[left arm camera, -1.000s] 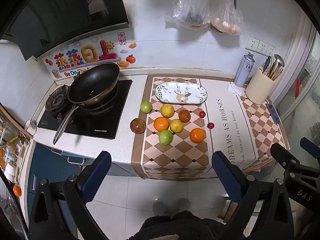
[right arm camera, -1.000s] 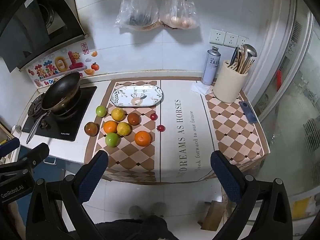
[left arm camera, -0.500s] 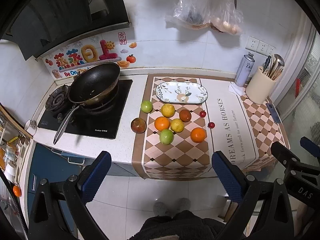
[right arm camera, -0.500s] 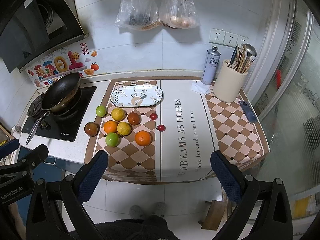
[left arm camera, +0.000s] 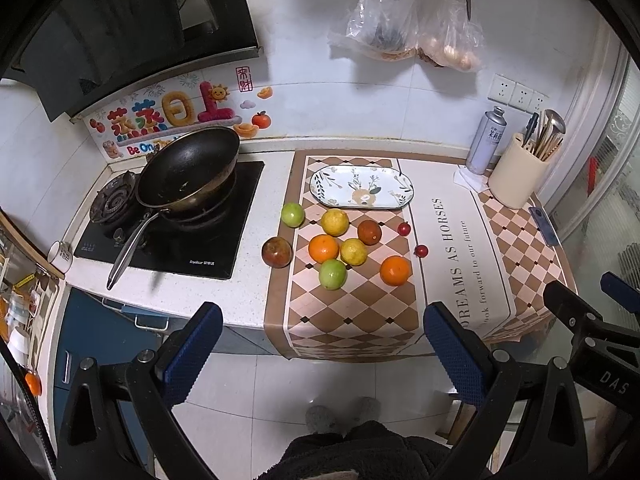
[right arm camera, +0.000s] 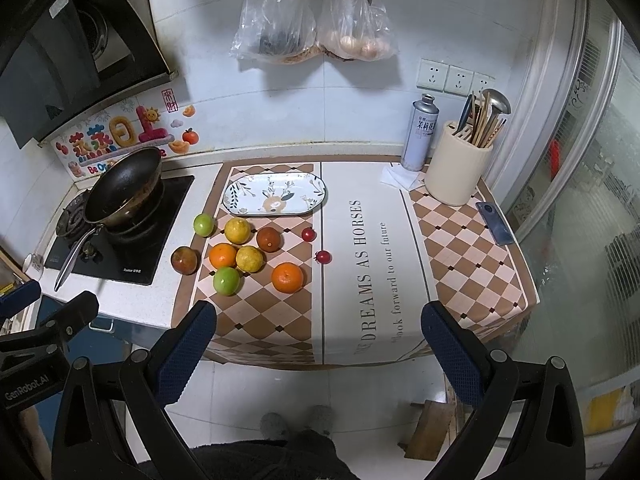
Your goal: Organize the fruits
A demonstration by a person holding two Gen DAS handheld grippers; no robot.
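Several fruits lie loose on the checkered mat [left arm camera: 352,312]: two oranges [left arm camera: 395,270] [left arm camera: 323,248], two yellow citrus [left arm camera: 335,222], two green fruits [left arm camera: 332,274], brown-red fruits [left arm camera: 277,252] and two small red ones [left arm camera: 421,251]. An empty oval patterned plate [left arm camera: 362,187] sits behind them; it also shows in the right wrist view [right arm camera: 275,194]. My left gripper [left arm camera: 320,344] and right gripper [right arm camera: 316,340] are both open and empty, held well back from the counter above the floor.
A black wok [left arm camera: 188,168] sits on the stove at the left. A spray can [right arm camera: 419,138], a utensil holder [right arm camera: 458,168] and a phone [right arm camera: 495,223] stand at the right. Bags [right arm camera: 312,28] hang on the wall.
Both views have shifted only slightly; the fruits and plate have not moved and both grippers stay open.
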